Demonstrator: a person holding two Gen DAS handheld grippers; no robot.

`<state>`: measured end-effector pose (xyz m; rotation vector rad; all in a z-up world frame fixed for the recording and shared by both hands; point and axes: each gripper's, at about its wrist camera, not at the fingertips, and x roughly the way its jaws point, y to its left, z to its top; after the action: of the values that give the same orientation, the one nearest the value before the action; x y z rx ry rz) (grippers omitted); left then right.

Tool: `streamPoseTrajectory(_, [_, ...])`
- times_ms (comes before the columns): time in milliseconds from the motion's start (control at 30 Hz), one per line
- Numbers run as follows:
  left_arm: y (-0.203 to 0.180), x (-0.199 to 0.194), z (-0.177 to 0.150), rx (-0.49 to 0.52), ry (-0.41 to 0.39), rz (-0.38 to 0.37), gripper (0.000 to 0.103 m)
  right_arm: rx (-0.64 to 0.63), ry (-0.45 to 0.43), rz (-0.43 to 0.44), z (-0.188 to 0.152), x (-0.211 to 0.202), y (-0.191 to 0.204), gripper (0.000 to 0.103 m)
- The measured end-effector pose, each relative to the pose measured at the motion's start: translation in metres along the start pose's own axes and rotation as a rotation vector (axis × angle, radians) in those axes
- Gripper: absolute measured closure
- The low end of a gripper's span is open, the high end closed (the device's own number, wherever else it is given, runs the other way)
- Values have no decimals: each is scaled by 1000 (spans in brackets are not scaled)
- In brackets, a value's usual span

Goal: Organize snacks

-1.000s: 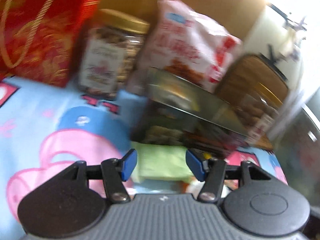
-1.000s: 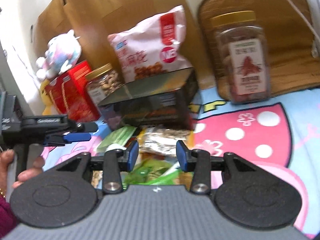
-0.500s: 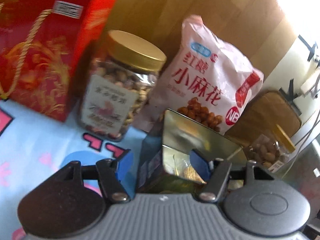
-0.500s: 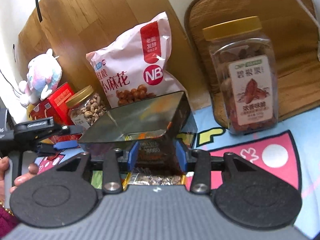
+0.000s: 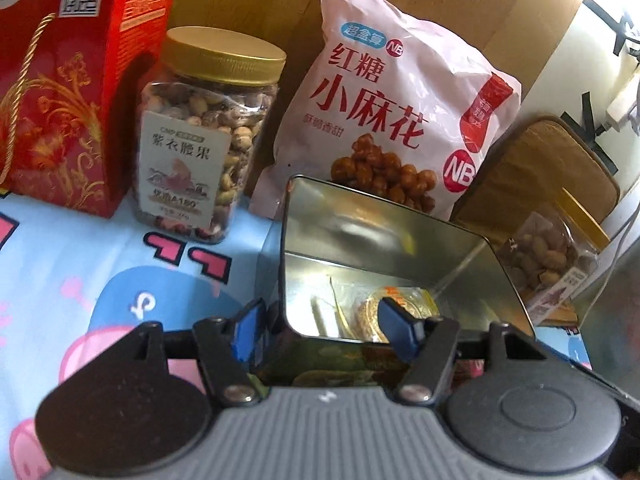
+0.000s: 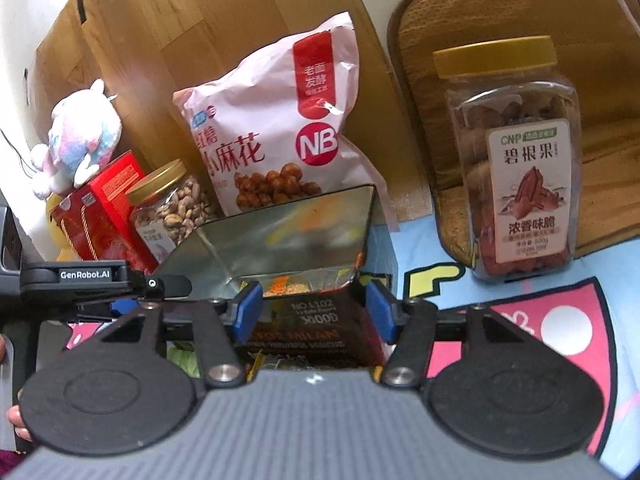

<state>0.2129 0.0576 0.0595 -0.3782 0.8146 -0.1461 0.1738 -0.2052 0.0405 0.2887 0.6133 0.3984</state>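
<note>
Between both pairs of blue fingers, the open metal tin (image 5: pixel 384 256) is sitting on the cartoon-print sheet (image 5: pixel 80 248), its shiny lid tipped up and small wrapped snacks (image 5: pixel 384 304) lying inside. At the tin's near wall, the right gripper (image 6: pixel 314 310) is opening, its fingers standing to either side of the dark printed wall and apparently not pressing it. At the tin's left corner, the left gripper (image 5: pixel 324 322) is closing a little from about half open, one finger outside the wall and one over the inside; whether it is pinching anything I cannot tell. Behind the tin, the pink snack bag (image 5: pixel 384 108) is leaning on a wooden board, with the cashew jar (image 5: pixel 204 132) and red gift box (image 5: pixel 68 88) to its left and the pecan jar (image 6: pixel 516 168) to its right. Judging from this, a sideways nudge could be sliding the light tin or dropping its lid, since neither gripper looks firmly clamped.
</note>
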Motion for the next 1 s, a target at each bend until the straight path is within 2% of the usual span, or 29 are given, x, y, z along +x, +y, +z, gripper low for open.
streamPoseTrajectory(100, [2,-4,-4,4,-7,-5,39,-9,-8,-2,-2,-1,2,42])
streamPoseTrajectory(200, [4,-7,-5,-8,-4,-29,30,46,-29,23,0,-6,-4,43])
streamPoseTrajectory(300, [14,-25,-10,-22,-15,-91,27,100,-126,29,-4,-37,-8,43])
streamPoseTrajectory(367, [28,-45,-19,-39,-50,-128,26,141,-142,97,-13,-57,-7,43])
streamPoseTrajectory(467, [44,-66,-38,-60,-61,-196,26,98,-87,188,-31,-66,13,44])
streamPoseTrajectory(567, [46,-71,-58,-60,-32,-250,26,29,-8,245,-39,-49,42,56])
streamPoseTrajectory(733, [49,-74,-79,-65,4,-263,26,-55,82,242,-53,-16,71,66])
streamPoseTrajectory(800, [53,-79,-85,-65,9,-263,26,-75,134,290,-63,-15,79,72])
streamPoseTrajectory(933, [61,-93,-97,-50,8,-278,26,-254,257,330,-109,-30,109,70])
streamPoseTrajectory(1000, [63,-97,-102,-45,9,-285,26,-306,258,341,-125,-44,115,71])
